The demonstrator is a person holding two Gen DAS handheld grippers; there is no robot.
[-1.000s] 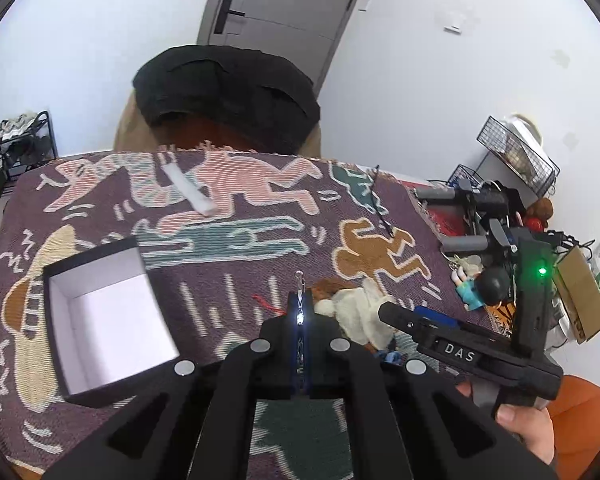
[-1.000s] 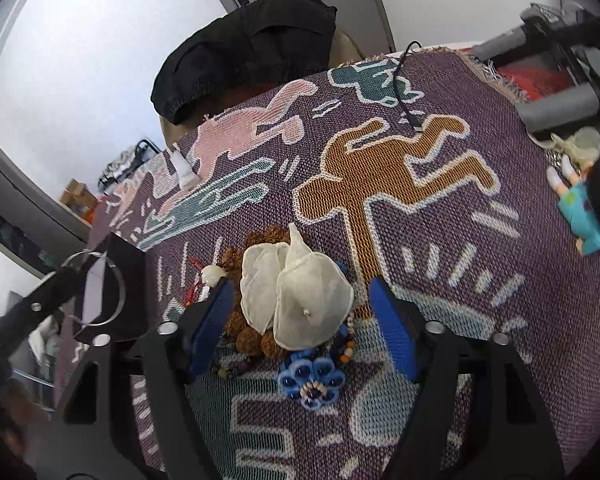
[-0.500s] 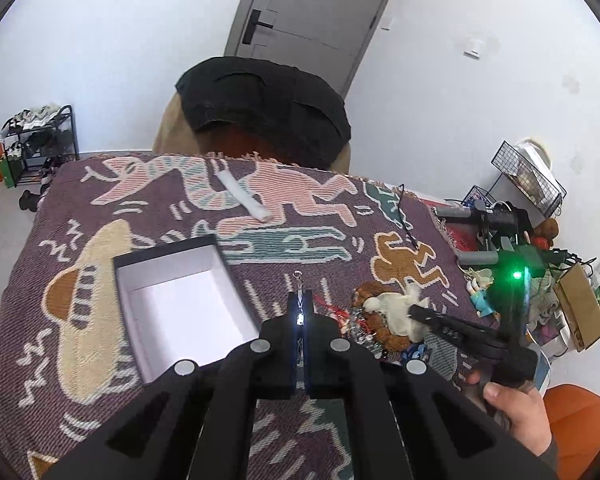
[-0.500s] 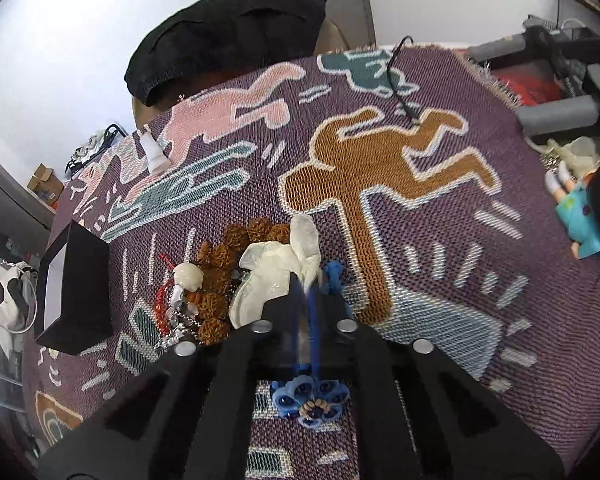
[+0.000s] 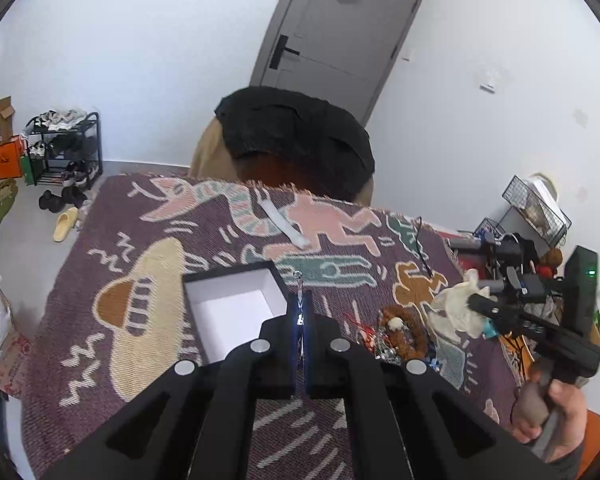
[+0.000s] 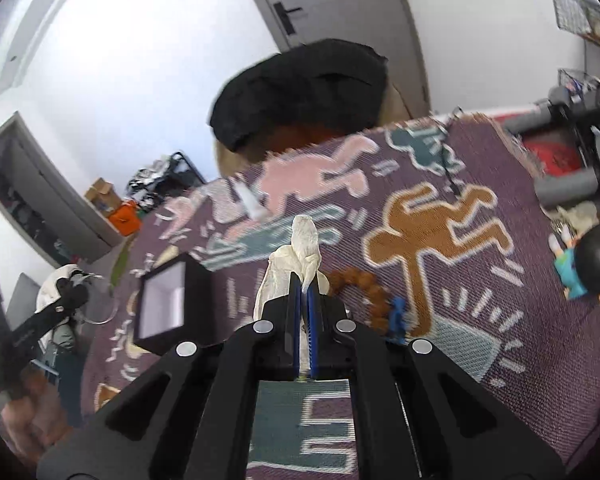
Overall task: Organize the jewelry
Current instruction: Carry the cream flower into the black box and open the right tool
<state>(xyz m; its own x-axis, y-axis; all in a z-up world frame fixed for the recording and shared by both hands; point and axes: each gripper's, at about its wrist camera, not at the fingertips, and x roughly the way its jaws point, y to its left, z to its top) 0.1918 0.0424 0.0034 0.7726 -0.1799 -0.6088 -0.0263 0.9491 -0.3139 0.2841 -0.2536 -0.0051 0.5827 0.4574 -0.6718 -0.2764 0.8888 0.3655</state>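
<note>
Cream cloth pouch (image 6: 300,256) pinched in right gripper (image 6: 305,292), hanging vertical; open black white-lined box (image 6: 168,300) well left, nearer left gripper (image 5: 300,304), clamped on thin silver chain (image 5: 299,284).

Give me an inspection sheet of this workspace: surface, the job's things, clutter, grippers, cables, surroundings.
Surface: patterned purple blanket.
Job's things: open box, white inside; bead bracelet and jewelry pile on the blanket; cloth pouch lifted.
Clutter: white strip; blue toy.
Grippers: left gripper shut on a thin chain; right gripper shut on the pouch.
Cables: black cable across the far corner.
Surroundings: grey door, shoe rack, chair with black garment.
</note>
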